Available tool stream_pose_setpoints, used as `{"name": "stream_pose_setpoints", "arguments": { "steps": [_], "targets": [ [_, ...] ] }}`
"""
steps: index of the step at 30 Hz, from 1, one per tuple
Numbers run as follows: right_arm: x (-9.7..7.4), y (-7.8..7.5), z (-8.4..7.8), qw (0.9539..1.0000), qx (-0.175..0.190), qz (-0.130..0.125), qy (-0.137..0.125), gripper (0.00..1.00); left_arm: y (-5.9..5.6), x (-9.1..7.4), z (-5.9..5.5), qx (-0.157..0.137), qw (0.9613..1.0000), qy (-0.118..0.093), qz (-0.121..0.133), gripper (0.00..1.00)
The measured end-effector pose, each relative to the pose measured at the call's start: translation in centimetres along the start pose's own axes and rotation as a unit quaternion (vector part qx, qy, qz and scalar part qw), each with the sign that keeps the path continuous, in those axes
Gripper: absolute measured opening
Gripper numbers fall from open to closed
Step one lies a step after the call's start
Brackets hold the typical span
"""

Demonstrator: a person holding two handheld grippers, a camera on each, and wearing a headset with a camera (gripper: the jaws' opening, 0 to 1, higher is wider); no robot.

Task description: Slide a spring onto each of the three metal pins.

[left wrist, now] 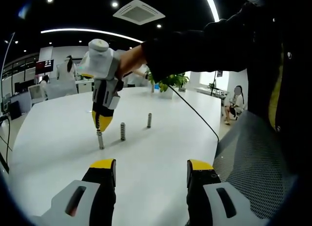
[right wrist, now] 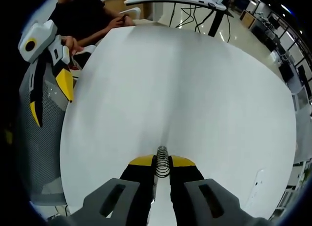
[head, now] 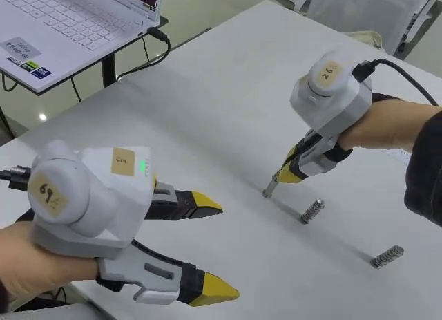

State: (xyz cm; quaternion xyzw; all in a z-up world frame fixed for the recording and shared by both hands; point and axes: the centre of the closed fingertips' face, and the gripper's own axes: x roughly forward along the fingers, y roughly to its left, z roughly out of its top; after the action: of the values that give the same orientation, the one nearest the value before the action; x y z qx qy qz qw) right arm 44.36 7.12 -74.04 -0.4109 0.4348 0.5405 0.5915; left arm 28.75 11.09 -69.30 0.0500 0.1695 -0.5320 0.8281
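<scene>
Spring-covered pin [head: 312, 211] and a second one [head: 387, 256] stand on the white table [head: 207, 126] in the head view, near a third pin [head: 270, 189] that looks bare. The right gripper [head: 286, 173] points down at its top. The left gripper [head: 217, 247] hovers well apart with its jaws spread and empty. The left gripper view shows the same spread jaws, with the right gripper [left wrist: 101, 119] just above the bare pin [left wrist: 100, 139] and both sleeved pins upright beside it. In the right gripper view the jaws are clenched on the last spring [right wrist: 162, 165], pinching its coils from both sides. The likely trouble is alignment. If the coil comes down off-centre or tilted, its end could catch the pin's top and tip it, since nothing steadies the pin. A squeezed spring may also pop sideways out of the jaws.
</scene>
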Motion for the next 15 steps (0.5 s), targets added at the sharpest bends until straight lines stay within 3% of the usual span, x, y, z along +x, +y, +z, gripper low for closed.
{"name": "stream_pose_setpoints", "arguments": {
  "steps": [15],
  "targets": [
    [-0.38,0.78,-0.02,0.9991,-0.029,-0.002,0.031,0.08,-0.04,0.07,-0.08,-0.001,1.0,0.001,-0.003,0.53]
  ]
}}
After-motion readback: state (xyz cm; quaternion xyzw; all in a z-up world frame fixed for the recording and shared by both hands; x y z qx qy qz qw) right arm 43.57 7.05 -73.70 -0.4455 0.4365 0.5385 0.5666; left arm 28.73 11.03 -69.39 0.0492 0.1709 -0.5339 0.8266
